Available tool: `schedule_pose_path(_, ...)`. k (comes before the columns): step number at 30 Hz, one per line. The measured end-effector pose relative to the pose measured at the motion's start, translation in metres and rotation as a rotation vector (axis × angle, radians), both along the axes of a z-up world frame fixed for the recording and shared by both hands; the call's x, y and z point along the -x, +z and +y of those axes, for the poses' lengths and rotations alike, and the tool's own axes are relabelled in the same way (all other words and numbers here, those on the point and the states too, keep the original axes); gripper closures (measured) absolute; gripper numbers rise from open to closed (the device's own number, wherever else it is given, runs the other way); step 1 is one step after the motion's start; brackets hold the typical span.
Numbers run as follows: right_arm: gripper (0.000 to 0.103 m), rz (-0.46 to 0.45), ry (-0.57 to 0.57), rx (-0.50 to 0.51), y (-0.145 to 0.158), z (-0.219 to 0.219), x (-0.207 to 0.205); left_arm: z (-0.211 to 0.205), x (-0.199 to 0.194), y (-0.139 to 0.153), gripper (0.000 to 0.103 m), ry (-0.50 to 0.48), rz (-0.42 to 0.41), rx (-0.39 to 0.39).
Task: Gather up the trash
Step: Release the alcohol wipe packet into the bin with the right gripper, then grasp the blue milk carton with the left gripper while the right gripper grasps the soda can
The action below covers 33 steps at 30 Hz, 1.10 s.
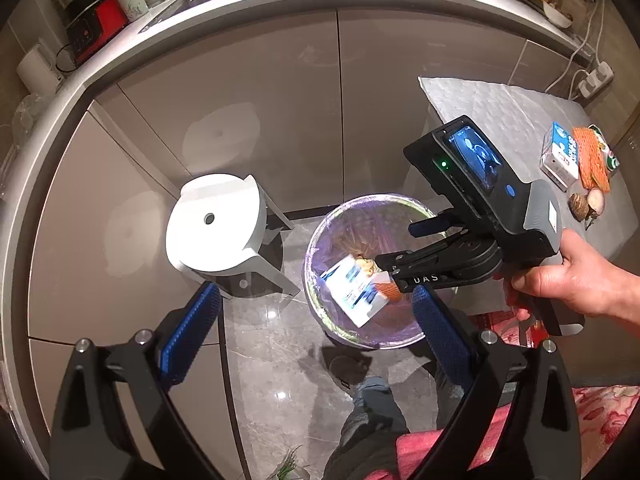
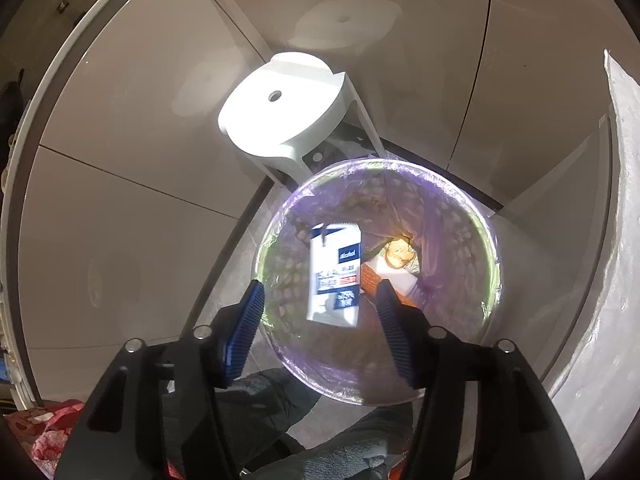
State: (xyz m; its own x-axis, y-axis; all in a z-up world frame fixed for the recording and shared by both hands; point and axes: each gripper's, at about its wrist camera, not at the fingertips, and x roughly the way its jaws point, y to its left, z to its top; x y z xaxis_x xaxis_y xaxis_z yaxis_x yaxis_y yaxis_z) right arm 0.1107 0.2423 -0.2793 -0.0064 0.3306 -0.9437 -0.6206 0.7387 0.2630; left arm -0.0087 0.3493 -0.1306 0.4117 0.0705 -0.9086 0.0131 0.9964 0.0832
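a kitchen corner with glossy beige cabinet doors and a grey marble floor; a white stool stands beside a round bin lined with a purple bag. on the table at right lie a small carton and an orange net. the right tool hangs over the bin, jaws apart and empty, with a blue-and-white box blurred below them inside the bin. the left tool gapes wide, holding nothing.
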Motion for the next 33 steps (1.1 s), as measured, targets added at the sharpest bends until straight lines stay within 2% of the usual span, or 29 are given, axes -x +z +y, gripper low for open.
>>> schedule_pose_path(4, 0.027, -0.043, -0.043, -0.026, 0.026, -0.014, -0.005, -0.007, -0.001, 0.007, 0.011, -0.011, -0.016, 0.001)
schedule_pose_path(9, 0.006, -0.177, -0.139, -0.078, 0.087, -0.057, -0.006, -0.029, -0.005, 0.025, 0.011, -0.051, -0.057, -0.022)
schedule_pose_path(11, 0.002, -0.223, -0.188, -0.104, 0.112, -0.081, -0.006, -0.040, -0.009, 0.032, 0.010, -0.067, -0.076, -0.023)
schedule_pose_path(17, 0.002, -0.314, -0.311, -0.126, 0.161, -0.153, -0.009, -0.079, -0.021, 0.047, 0.008, -0.121, -0.114, -0.020)
schedule_pose_path(23, 0.002, -0.380, -0.403, -0.104, 0.179, -0.223, -0.006, -0.126, -0.035, 0.053, 0.008, -0.188, -0.127, -0.014)
schedule_pose_path(33, 0.002, -0.431, -0.522, -0.046, 0.182, -0.327, 0.000, -0.207, -0.059, 0.053, 0.008, -0.275, -0.130, -0.004)
